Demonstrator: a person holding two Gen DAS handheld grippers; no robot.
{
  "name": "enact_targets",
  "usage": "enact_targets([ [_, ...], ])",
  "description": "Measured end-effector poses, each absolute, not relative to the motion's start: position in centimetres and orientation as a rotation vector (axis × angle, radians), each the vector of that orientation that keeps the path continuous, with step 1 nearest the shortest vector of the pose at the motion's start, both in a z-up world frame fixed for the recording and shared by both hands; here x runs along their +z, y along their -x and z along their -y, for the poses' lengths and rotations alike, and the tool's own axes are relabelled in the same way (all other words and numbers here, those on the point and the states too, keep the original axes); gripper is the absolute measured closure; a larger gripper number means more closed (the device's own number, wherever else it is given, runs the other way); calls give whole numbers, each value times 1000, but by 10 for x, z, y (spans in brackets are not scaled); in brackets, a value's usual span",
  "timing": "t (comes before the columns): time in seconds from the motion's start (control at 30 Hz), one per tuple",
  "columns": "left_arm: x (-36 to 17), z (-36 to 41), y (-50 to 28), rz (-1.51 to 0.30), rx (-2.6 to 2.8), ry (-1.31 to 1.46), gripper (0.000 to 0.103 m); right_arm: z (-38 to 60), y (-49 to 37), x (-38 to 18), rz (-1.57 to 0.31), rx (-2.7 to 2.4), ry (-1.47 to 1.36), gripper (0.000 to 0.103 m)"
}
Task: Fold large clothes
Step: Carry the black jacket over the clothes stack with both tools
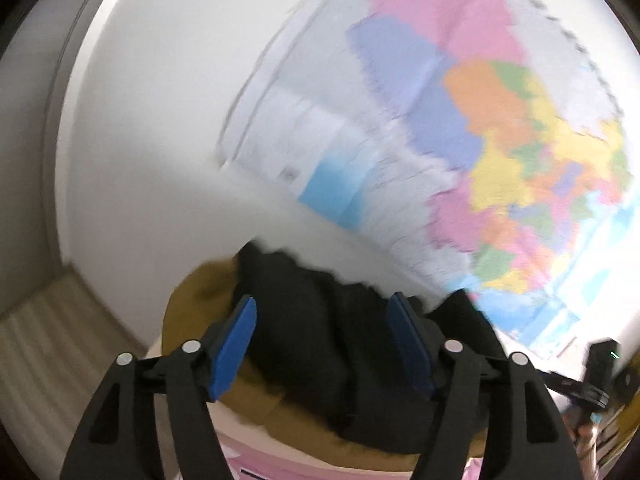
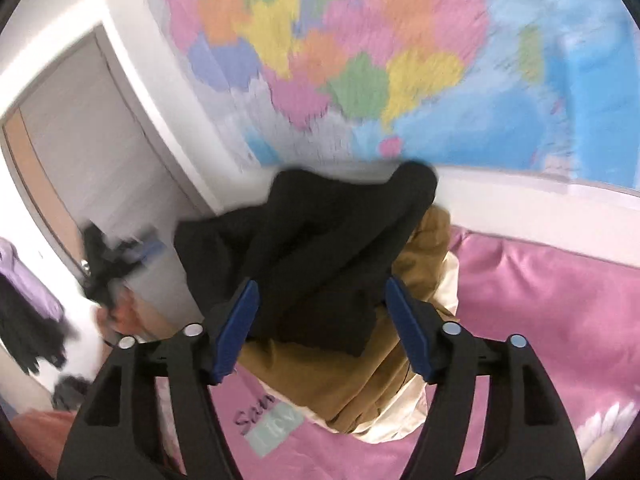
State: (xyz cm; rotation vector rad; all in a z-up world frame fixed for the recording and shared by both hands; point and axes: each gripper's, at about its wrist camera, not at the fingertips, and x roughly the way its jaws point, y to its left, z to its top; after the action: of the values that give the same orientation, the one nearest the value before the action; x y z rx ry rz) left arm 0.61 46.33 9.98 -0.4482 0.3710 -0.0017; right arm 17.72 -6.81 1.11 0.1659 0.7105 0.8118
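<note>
A pile of clothes lies on a pink bed sheet [image 2: 540,312]. A black garment [image 2: 320,240] is on top, over a mustard-brown garment [image 2: 340,380] and a cream one [image 2: 400,420]. My right gripper [image 2: 322,308] is open, its blue pads either side of the black garment's near edge. In the left wrist view the black garment [image 1: 320,328] lies on the brown one [image 1: 192,300], and my left gripper [image 1: 324,328] is open with its pads just in front of the black cloth. The other gripper [image 2: 116,256] shows blurred at the left of the right wrist view.
A large coloured wall map [image 2: 360,60] hangs behind the bed; it also shows in the left wrist view [image 1: 480,120]. A grey door [image 2: 80,140] stands at the left. Dark and purple clothes [image 2: 24,300] hang at the far left. Wood floor [image 1: 48,328] lies beside the bed.
</note>
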Motion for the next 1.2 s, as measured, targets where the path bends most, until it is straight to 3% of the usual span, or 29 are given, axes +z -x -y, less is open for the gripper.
enact_targets([
  [0.03, 108, -479, 5, -372, -14, 411, 29, 59, -174, 2, -718, 789, -134, 33],
  [0.13, 101, -445, -11, -451, -42, 299, 27, 44, -174, -21, -764, 784, -75, 35],
  [0.33, 55, -399, -58, -644, -103, 223, 28, 36, -150, -18, -701, 819, 21, 74],
  [0.4, 45, -398, -75, -665, -27, 189, 45, 29, -137, -10, -666, 792, 81, 82],
  [0.47, 38, -405, -97, -691, 35, 212, 82, 35, -124, 7, -654, 800, 63, 88],
  [0.5, 38, -411, -99, -699, 61, 221, 93, 46, -114, 18, -618, 807, 50, 96],
  [0.53, 36, -421, -104, -718, 99, 237, 101, 53, -108, 24, -601, 817, 41, 96],
  [0.8, 32, -431, -122, -742, 132, 261, 100, 59, -125, -50, -817, 773, 33, 95],
  [0.9, 39, -431, -113, -726, 155, 258, 101, 66, -127, -33, -817, 792, 6, 81],
  [0.93, 44, -431, -110, -712, 144, 251, 97, 68, -122, -19, -787, 773, 35, 60],
  [0.97, 52, -429, -104, -688, 110, 243, 75, 70, -117, -5, -738, 765, 62, 46],
  [1.03, 68, -424, -92, -636, 38, 213, 42, 71, -109, 22, -652, 783, 71, 44],
  [1.2, 94, -396, -87, -590, -38, 64, 39, 23, -127, 49, -627, 845, 86, 41],
])
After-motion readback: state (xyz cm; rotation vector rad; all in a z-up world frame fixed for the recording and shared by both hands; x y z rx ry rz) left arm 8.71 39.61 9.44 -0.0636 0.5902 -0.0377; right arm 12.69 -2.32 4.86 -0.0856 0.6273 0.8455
